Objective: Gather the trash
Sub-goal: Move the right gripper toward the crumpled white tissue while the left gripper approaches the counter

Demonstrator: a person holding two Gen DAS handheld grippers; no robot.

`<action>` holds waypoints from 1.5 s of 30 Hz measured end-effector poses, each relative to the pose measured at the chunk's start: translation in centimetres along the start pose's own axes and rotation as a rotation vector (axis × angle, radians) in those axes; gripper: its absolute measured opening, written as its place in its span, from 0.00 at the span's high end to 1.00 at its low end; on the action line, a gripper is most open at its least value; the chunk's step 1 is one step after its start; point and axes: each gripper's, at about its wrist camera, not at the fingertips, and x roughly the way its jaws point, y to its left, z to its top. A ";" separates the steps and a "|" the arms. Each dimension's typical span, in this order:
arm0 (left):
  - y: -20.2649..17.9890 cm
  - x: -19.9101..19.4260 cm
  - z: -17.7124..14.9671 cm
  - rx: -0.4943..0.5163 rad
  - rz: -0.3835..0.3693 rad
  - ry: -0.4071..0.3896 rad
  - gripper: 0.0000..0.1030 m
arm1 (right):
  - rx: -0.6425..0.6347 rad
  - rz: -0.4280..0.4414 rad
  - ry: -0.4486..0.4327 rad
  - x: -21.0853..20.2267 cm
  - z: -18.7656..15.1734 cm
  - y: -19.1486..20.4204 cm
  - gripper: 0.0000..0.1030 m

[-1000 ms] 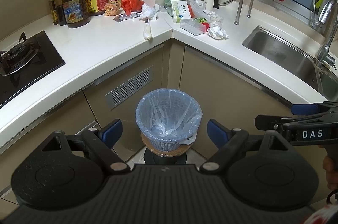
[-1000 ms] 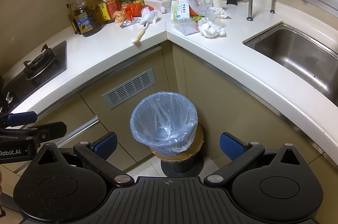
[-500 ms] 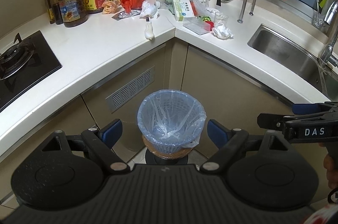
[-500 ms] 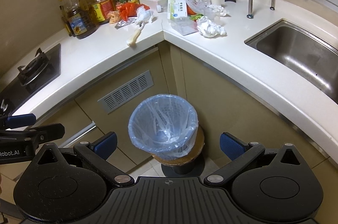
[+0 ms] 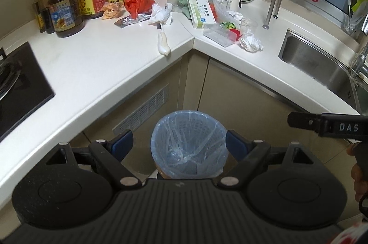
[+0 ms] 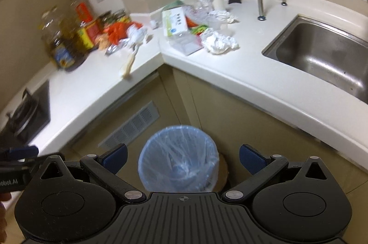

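Left gripper [image 5: 179,142]: jaws spread wide, empty — held low over the floor, aimed at the counter corner.
Right gripper [image 6: 182,157]: likewise spread and empty; its view is motion-blurred.
Bin [image 5: 189,142]: blue-lined, on the floor directly below and between both tools.
Trash: crumpled tissue [image 5: 250,42] on the countertop [image 5: 103,64], beside the sink [image 5: 322,69]; wrappers and red bag [image 5: 135,3] further left.
Key relation: trash lies up and ahead of both tools — the tissue likely nearer the right.
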 end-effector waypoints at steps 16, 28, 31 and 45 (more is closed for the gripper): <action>3.4 5.1 4.3 0.030 -0.052 -0.017 0.16 | 0.067 -0.089 -0.098 3.1 2.9 -1.5 0.00; 2.5 9.2 7.5 -0.038 0.030 -0.014 0.16 | 0.021 -0.047 -0.141 7.2 8.9 -5.4 0.00; 1.8 10.3 8.6 -0.059 0.060 -0.017 0.16 | -0.046 -0.031 -0.150 9.1 10.9 -6.0 0.00; -0.9 15.0 12.1 -0.113 0.173 -0.022 0.17 | -0.245 0.047 -0.097 18.3 16.7 -8.6 0.13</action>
